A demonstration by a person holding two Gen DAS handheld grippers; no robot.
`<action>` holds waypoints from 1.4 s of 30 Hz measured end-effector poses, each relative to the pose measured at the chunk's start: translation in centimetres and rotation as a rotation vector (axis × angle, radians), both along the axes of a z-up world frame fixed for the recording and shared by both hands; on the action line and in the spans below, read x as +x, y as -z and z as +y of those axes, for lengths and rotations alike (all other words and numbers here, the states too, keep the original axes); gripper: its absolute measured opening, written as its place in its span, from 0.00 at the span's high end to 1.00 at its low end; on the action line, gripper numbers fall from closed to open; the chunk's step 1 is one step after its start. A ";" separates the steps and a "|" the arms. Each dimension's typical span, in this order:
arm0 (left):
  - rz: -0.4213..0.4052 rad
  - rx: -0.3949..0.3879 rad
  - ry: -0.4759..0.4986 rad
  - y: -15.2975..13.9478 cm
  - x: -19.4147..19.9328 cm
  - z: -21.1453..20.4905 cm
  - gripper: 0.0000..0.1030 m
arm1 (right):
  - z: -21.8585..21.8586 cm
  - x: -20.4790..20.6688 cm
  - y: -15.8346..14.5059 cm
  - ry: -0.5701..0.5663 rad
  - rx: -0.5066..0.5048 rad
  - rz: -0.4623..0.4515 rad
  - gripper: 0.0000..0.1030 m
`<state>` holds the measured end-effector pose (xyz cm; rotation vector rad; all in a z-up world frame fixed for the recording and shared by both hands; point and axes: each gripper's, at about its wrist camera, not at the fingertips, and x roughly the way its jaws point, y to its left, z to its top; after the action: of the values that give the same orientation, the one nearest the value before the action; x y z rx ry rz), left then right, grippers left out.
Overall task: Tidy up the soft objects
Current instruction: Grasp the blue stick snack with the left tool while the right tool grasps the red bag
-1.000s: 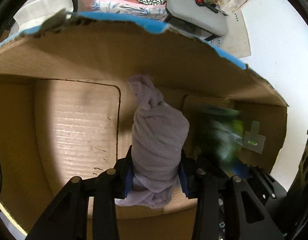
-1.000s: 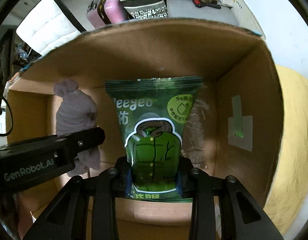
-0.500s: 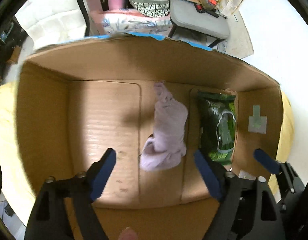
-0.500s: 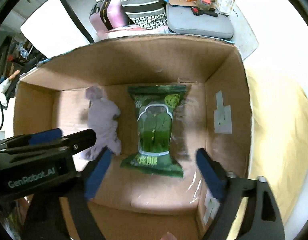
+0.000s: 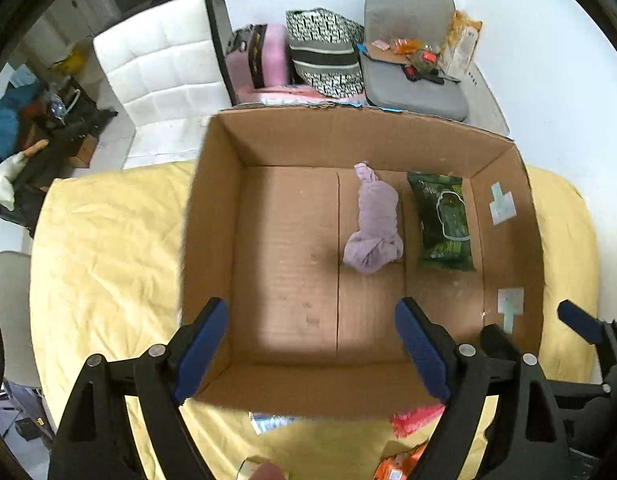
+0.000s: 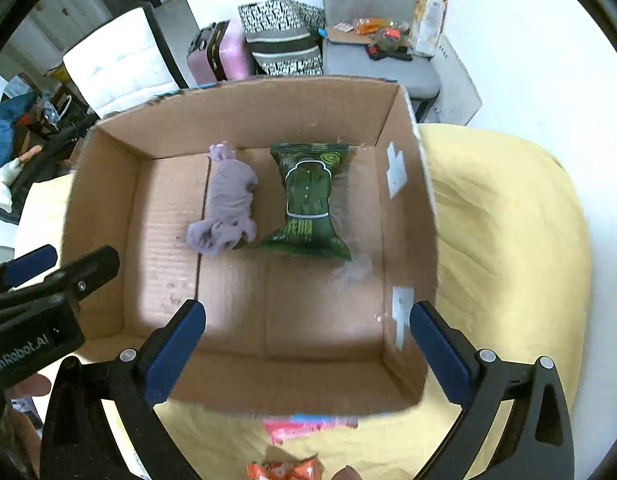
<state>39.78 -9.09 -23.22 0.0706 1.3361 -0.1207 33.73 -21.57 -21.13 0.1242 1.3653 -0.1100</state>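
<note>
Both the left gripper (image 5: 312, 344) and the right gripper (image 6: 308, 340) stand wide and empty above the near wall of the cardboard box (image 5: 212, 216). Half a second ago they were lower, inside it. The lilac cloth bundle (image 5: 374, 222) and green packet (image 5: 444, 222) lie side by side on the floor toward its far right. Next pick, I judge: the pink (image 5: 414, 418) and orange items (image 6: 284, 470) on the yellow sheet (image 5: 108, 240); approach low and close squarely.

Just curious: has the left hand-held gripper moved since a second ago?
Yes. The left hand-held gripper has opened and pulled back up out of the cardboard box, leaving the purple cloth inside.
</note>
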 end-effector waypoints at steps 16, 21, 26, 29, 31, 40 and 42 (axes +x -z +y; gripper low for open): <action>-0.208 -0.039 -0.040 -10.5 -9.5 1.8 0.17 | 0.7 -8.2 -11.3 0.006 -0.017 -0.200 0.00; -0.184 -0.004 -0.077 -9.4 -11.6 2.7 0.17 | 0.3 -10.1 -10.5 0.026 0.065 -0.137 0.00; -0.068 0.082 -0.107 -3.1 -12.6 3.9 0.17 | -1.2 -11.4 -2.7 0.152 0.214 0.041 0.00; -0.003 0.135 -0.092 0.9 -12.8 4.4 0.17 | -1.6 -11.5 2.4 0.229 0.273 0.133 0.06; 0.043 0.159 -0.087 3.7 -12.9 4.8 0.17 | -1.7 -11.6 5.6 0.280 0.295 0.178 0.09; 0.145 0.251 0.069 11.6 -11.9 4.2 0.17 | -2.5 -11.8 14.4 0.527 0.407 0.221 0.14; 0.150 0.264 0.115 12.6 -11.5 3.8 0.17 | -2.4 -11.7 15.2 0.558 0.438 0.205 0.14</action>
<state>28.27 -5.32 -35.82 0.3680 1.4922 -0.0465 22.02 -23.97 -36.37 0.8827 1.5109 -0.2955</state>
